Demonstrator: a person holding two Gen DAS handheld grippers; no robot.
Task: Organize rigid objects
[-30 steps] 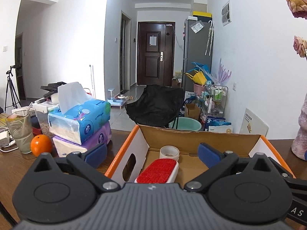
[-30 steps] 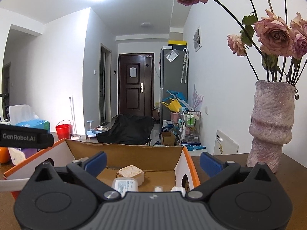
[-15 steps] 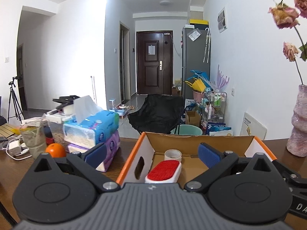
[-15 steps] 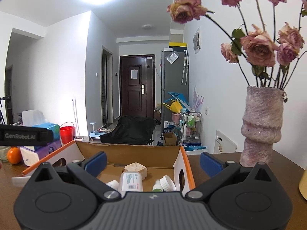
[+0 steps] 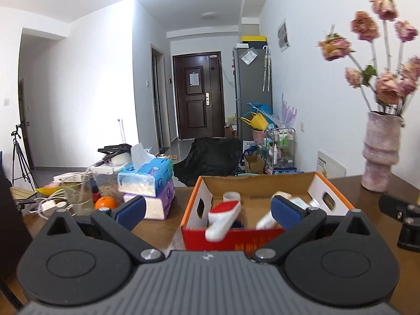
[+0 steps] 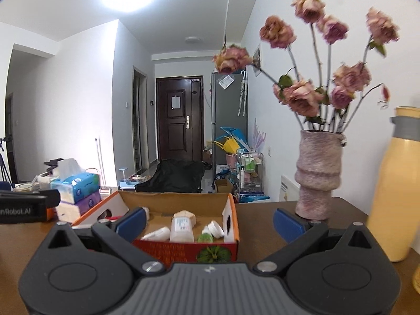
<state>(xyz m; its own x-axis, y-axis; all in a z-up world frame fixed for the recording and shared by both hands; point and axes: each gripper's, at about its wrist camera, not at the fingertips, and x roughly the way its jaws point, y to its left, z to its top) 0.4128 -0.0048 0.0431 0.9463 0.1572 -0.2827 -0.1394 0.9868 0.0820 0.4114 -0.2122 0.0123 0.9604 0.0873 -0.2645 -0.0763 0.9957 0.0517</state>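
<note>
1. Left gripper: jaws spread wide, nothing between the blue pads. It faces the box from the near side, held apart from it.
2. Right gripper: jaws likewise spread wide and empty, level with the box's right end.
3. The box is open-topped cardboard, orange-edged, red front, standing on the brown table. Oval hand-holes in both end walls.
4. Contents, left view: red-and-white brush leaning over the front wall at the left end; tape roll against the back wall; white bottle lying near the right pad, blurred.
5. Contents, right view: labelled bottle in the middle, white tube to its left, beige lump behind it, white round lid by the right wall, something green at the front corner, unclear.
6. Left of the box: two stacked tissue packs, an orange, a glass, cables.
7. Right of the box: pink vase with dried roses; yellow flask at the far right, near the right gripper.
8. Part of the right gripper shows at the right edge of the left view.
</note>
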